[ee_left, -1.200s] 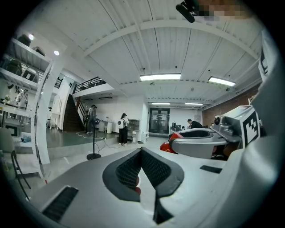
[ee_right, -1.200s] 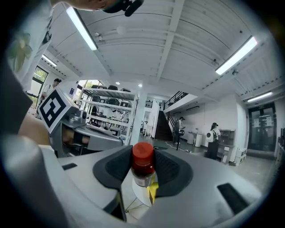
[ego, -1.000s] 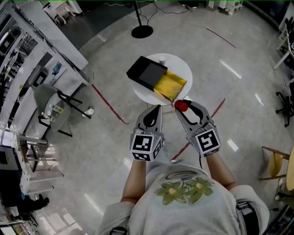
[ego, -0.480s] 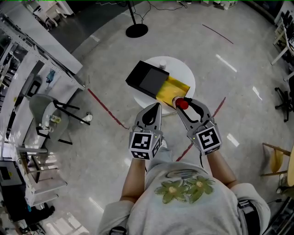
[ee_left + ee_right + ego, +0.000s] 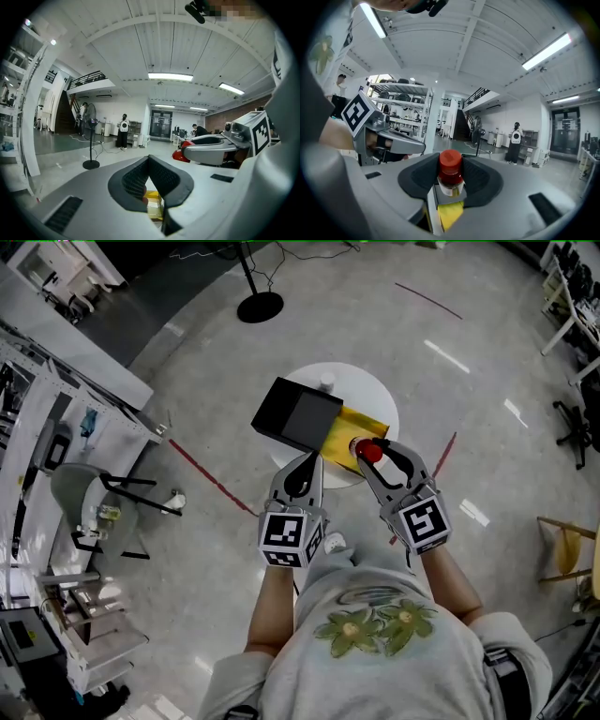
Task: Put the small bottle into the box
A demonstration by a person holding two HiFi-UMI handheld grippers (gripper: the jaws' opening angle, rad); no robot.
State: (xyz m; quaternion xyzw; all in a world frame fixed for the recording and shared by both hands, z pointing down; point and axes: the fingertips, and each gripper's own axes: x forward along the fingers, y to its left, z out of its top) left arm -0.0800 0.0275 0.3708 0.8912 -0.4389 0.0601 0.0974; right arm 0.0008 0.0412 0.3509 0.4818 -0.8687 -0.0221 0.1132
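Observation:
The small bottle [image 5: 370, 453] has a red cap [image 5: 450, 164] and stands upright between the pads of my right gripper [image 5: 372, 458], which is shut on it. It hangs over the near edge of the round white table [image 5: 377, 390]. On the table lies the box, a black part [image 5: 296, 414] with a yellow part [image 5: 364, 424] at its right. The yellow also shows below the bottle [image 5: 449, 213]. My left gripper [image 5: 314, 461] is beside the right one at the table's near edge, its jaws meeting at the tips with nothing held [image 5: 149, 159].
A small white object [image 5: 326, 382] sits at the table's far edge. A stand with a round black base [image 5: 260, 307] is on the floor beyond. Shelving [image 5: 56, 427] lines the left, a chair [image 5: 562, 554] is at the right. People stand far off [image 5: 123, 131].
Both grippers have moved forward toward the table, the right one carrying the bottle from short of the table to over its near edge by the yellow part.

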